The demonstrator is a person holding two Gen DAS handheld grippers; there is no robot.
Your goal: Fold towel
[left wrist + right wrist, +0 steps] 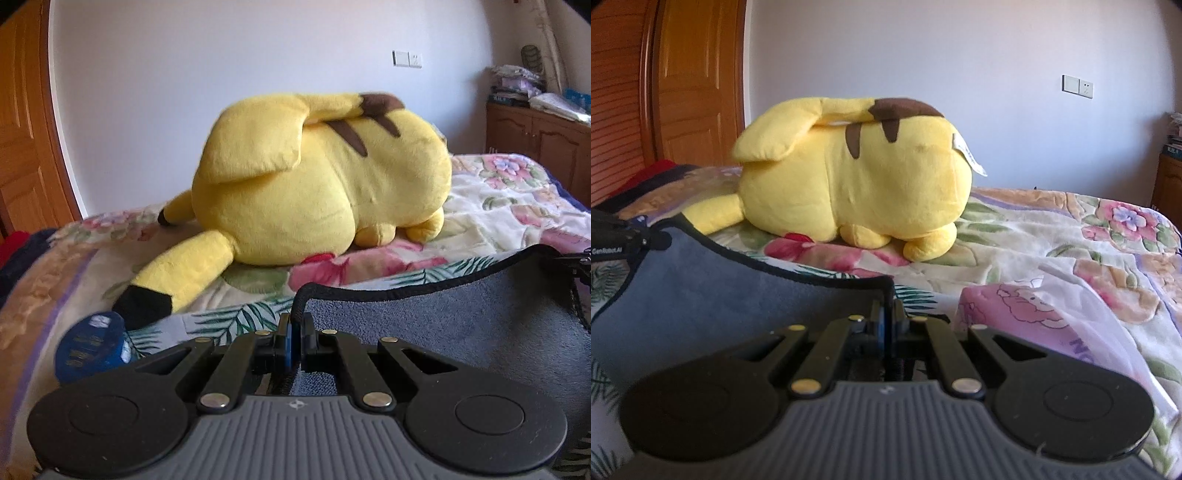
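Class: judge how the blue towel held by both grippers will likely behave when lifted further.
The blue towel probably flops: its black edge sags between the left gripper and right gripper. It looks light and plush, so unlikely to slip.

our left hand-held gripper (pixel 294 325): fingers pinched together on towel (pixel 461 317) corner | our right hand-held gripper (pixel 887 314): likewise, level

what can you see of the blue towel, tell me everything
The towel is slate blue, terry-like cloth with a black stitched hem. It is held up off the floral bedspread, stretched between both grippers: the left gripper is shut on one hemmed corner, the right gripper on the other. The top edge sags slightly between them. It hangs in front of the yellow plush toy, apart from it. Its lower part is hidden.
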